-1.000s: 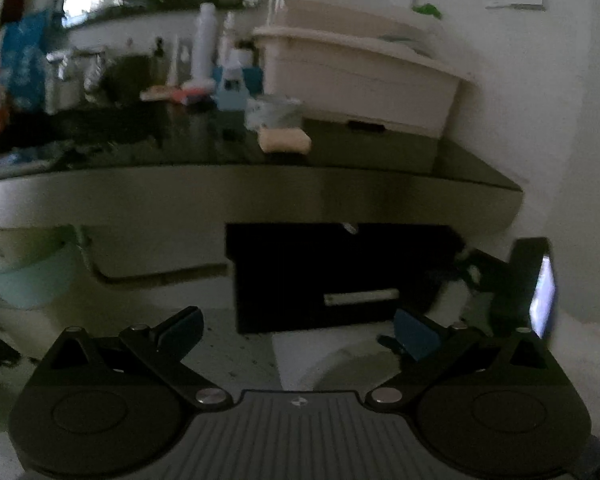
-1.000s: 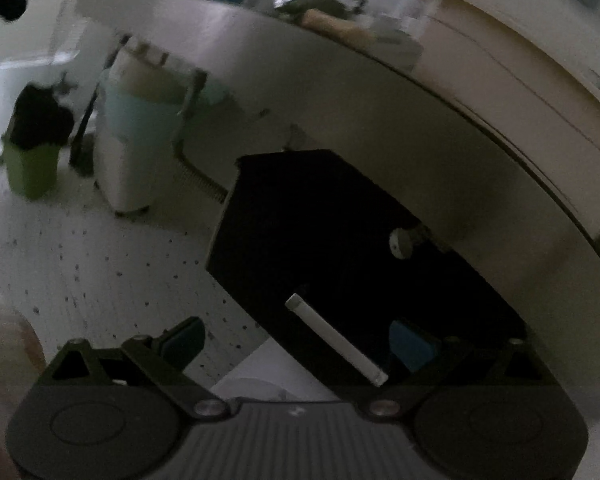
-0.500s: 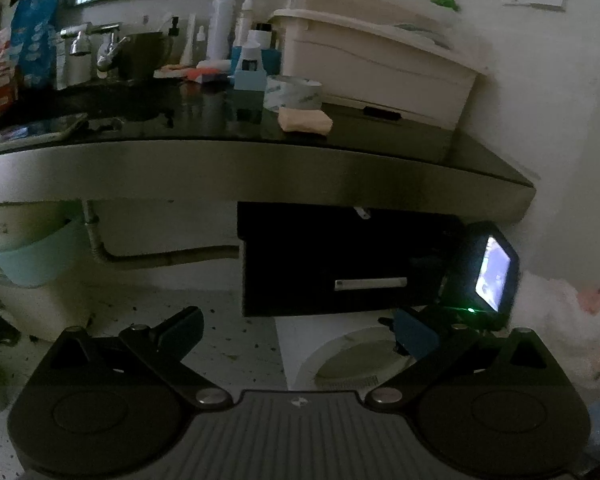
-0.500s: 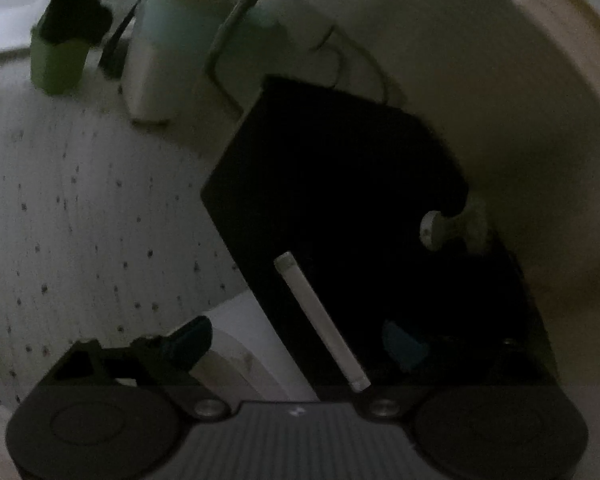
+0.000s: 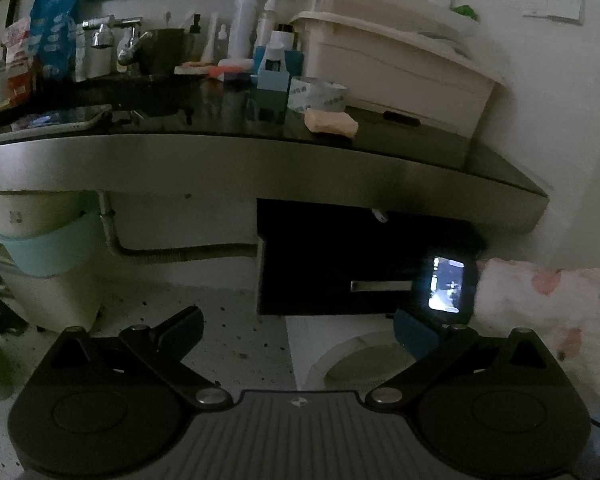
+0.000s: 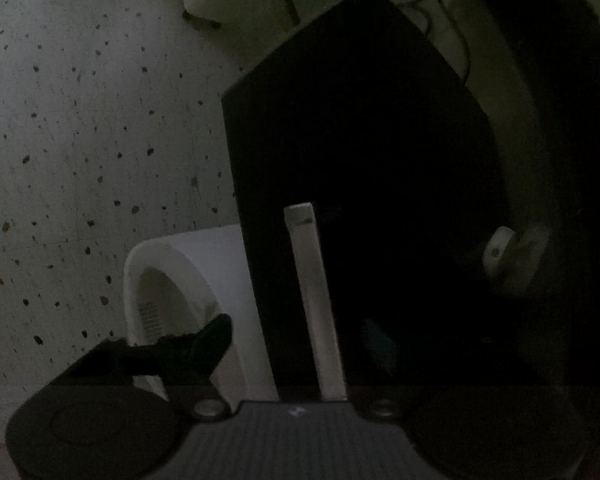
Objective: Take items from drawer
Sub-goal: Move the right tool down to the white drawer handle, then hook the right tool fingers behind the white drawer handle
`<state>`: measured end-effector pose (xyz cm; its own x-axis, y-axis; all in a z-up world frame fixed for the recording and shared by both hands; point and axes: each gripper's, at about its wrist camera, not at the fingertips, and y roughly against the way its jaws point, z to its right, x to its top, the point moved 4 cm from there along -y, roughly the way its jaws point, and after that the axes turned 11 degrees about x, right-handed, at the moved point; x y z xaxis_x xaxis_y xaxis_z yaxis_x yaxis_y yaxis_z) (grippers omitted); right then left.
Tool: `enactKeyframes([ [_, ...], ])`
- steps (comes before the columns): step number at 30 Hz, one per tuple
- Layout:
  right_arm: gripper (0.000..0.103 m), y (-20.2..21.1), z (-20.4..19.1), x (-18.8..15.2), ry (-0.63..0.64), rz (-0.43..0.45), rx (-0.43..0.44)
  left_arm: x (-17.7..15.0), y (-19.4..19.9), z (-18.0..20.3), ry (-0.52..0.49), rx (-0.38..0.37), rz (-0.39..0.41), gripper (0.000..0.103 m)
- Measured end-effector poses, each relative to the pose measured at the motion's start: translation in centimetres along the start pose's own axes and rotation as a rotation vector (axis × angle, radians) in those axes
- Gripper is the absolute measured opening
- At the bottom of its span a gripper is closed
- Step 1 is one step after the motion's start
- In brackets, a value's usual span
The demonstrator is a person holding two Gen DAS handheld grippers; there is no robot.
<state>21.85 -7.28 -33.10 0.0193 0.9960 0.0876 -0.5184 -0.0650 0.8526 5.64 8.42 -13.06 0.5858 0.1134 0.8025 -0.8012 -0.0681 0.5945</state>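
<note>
A black drawer cabinet [image 5: 340,264] sits under the grey counter, shut, with a silver bar handle [image 5: 380,286]. My left gripper [image 5: 296,330] is open and empty, held back from the cabinet. My right gripper [image 6: 300,340] is open, rolled sideways, with the silver handle [image 6: 314,292] between its fingers. The back of the right gripper with its lit screen [image 5: 446,284] shows at the drawer front in the left wrist view. The drawer's contents are hidden.
The dark countertop [image 5: 220,100] holds bottles, a tape roll [image 5: 318,96], a yellow sponge [image 5: 332,122] and a beige bin [image 5: 392,68]. A white bowl-shaped fixture [image 6: 168,292] lies on the speckled floor below the drawer. A pipe and pale bucket [image 5: 44,236] are at the left.
My right gripper has moved in to the drawer front and rolled, so the handle now lies between its fingers. My left gripper has pulled back and risen a little.
</note>
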Motion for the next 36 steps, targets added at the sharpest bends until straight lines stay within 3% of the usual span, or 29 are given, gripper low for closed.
enactKeyframes([
  [8, 0.066, -2.8, 1.2, 0.6, 0.016, -0.042, 0.023, 0.2, 0.1, 0.1, -0.007, -0.014, 0.004, 0.103],
  [22, 0.066, -4.9, 1.9, 1.7, -0.052, -0.034, 0.106, 0.1, 0.1, -0.6, -0.005, -0.010, -0.015, 0.103],
  [36, 0.073, -5.1, 1.2, 1.9, -0.018, -0.025, 0.091, 0.4, 0.0, -0.6, -0.009, -0.019, -0.026, 0.103],
])
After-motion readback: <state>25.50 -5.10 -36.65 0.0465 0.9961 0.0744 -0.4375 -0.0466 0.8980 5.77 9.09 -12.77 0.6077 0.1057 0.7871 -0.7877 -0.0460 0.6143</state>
